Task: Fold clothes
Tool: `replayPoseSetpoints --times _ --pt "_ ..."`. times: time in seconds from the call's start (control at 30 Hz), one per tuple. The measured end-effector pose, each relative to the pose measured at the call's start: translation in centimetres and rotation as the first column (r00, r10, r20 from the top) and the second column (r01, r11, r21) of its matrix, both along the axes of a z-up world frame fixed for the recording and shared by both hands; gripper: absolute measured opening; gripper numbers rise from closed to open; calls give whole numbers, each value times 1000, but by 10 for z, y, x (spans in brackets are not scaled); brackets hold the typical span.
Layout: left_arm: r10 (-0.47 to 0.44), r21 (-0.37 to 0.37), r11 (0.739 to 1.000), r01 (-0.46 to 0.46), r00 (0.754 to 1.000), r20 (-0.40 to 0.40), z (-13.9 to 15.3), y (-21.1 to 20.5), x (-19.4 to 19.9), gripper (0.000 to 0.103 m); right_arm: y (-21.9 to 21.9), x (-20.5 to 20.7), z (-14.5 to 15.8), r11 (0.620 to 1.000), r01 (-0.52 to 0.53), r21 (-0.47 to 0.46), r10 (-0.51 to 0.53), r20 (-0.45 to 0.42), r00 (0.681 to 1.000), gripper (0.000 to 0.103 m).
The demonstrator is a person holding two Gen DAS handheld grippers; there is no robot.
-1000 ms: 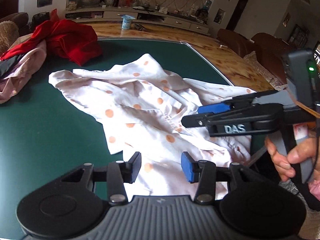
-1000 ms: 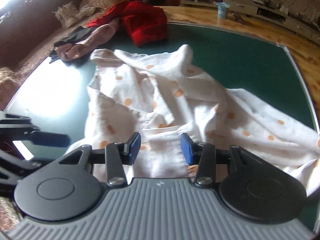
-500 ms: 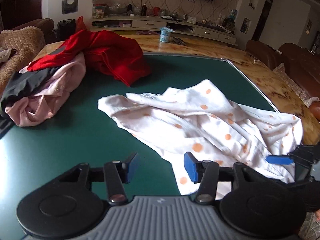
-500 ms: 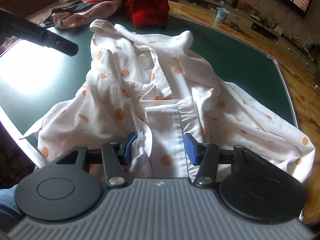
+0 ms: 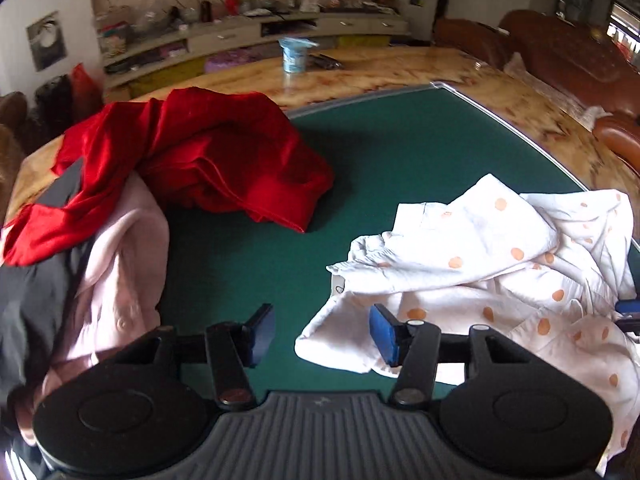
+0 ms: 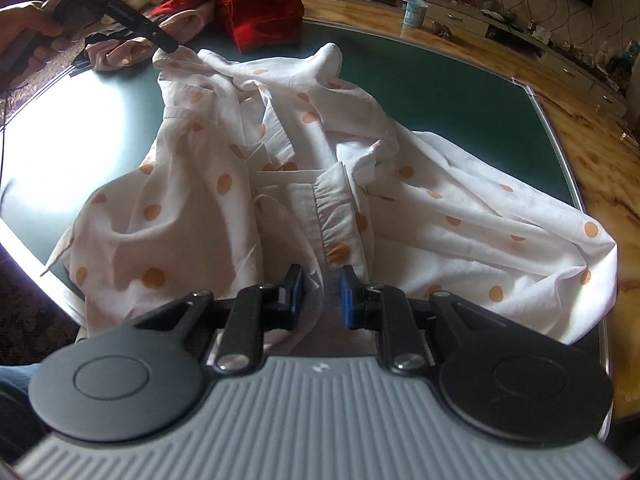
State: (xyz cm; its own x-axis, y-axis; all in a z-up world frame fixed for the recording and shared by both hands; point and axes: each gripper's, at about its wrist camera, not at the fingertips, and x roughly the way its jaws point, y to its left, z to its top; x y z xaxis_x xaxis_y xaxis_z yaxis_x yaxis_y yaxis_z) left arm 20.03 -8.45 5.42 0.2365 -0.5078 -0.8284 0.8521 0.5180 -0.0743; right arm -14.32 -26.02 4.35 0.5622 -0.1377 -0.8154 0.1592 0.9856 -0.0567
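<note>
A white shirt with orange dots [image 6: 460, 216] lies crumpled on the green table mat [image 6: 440, 88]. My right gripper [image 6: 322, 292] hovers low over its near edge. Its jaws are closing, and a gathered, ruffled band of the shirt [image 6: 332, 208] runs into the gap between the blue pads. My left gripper [image 5: 322, 330] is open at the shirt's [image 5: 460, 264] left edge. Bare mat and a corner of the cloth lie between its fingers. In the right wrist view a hand [image 6: 24, 28] holds the left gripper, whose finger [image 6: 132, 20] reaches the shirt's far left corner.
A red garment [image 5: 200, 160], a pink one [image 5: 124, 256] and a dark one [image 5: 28, 312] are piled at the mat's left. A blue-and-white cup [image 5: 295, 54] stands on the wooden table rim [image 5: 400, 68] beyond. Brown sofas [image 5: 580, 52] stand at the right.
My left gripper has swung left, from over the middle of the shirt to its left edge. My right gripper has dropped closer to the cloth and its jaws have narrowed around the ruffled band.
</note>
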Motion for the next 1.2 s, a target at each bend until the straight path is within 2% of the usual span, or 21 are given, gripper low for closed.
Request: replayPoseSetpoints --times 0.03,0.1,0.17,0.2,0.27,0.33,0.43,0.53,0.63,0.77,0.87,0.9,1.0,1.07,1.2 --pt "-18 7 1000 19 1000 -18 -1 -4 4 58 0 0 1 1000 0 3 0 5 1000 27" --pt "-50 39 998 52 998 -43 -8 -15 9 58 0 1 3 1000 2 0 -2 23 1000 45" --pt "-77 85 993 83 995 -63 -18 -27 10 58 1 3 6 1000 3 -12 -2 46 999 59" --pt "-93 95 990 100 993 -76 -22 -32 8 54 3 5 6 1000 0 -22 1 50 999 62" --pt "-120 94 987 129 989 -90 -28 -38 1 38 9 8 6 999 -20 -39 22 48 999 64" --pt "-139 61 988 144 987 -78 -28 -34 -12 16 16 13 2 997 -48 -60 50 28 998 66" --pt "-136 0 991 136 989 -62 -25 -18 -34 10 24 18 -4 993 -73 -97 74 7 997 67" --pt "-124 -39 992 123 991 -42 -19 9 -66 8 22 18 -6 994 -77 -77 78 4 997 67" --pt "-91 -72 993 89 996 -20 -8 41 -100 8 15 18 -10 997 -65 -39 65 -7 998 67" --pt "-5 -155 988 2 1000 -16 21 83 -142 8 6 13 -4 998 -56 36 56 20 998 67" --pt "55 -174 983 -61 998 -39 30 107 -168 8 5 9 1 995 -76 72 73 40 997 67" --pt "74 -165 983 -82 996 -53 29 112 -175 9 6 8 2 993 -86 80 83 46 996 67" --pt "132 -68 988 -137 989 -70 12 122 -187 13 11 7 4 990 -116 78 113 48 992 67" --pt "176 -38 983 -180 981 -78 4 126 -188 16 15 7 5 989 -130 67 127 44 991 67" --pt "179 -51 982 -180 983 -29 8 125 -188 37 25 5 11 987 -150 50 147 53 988 67"
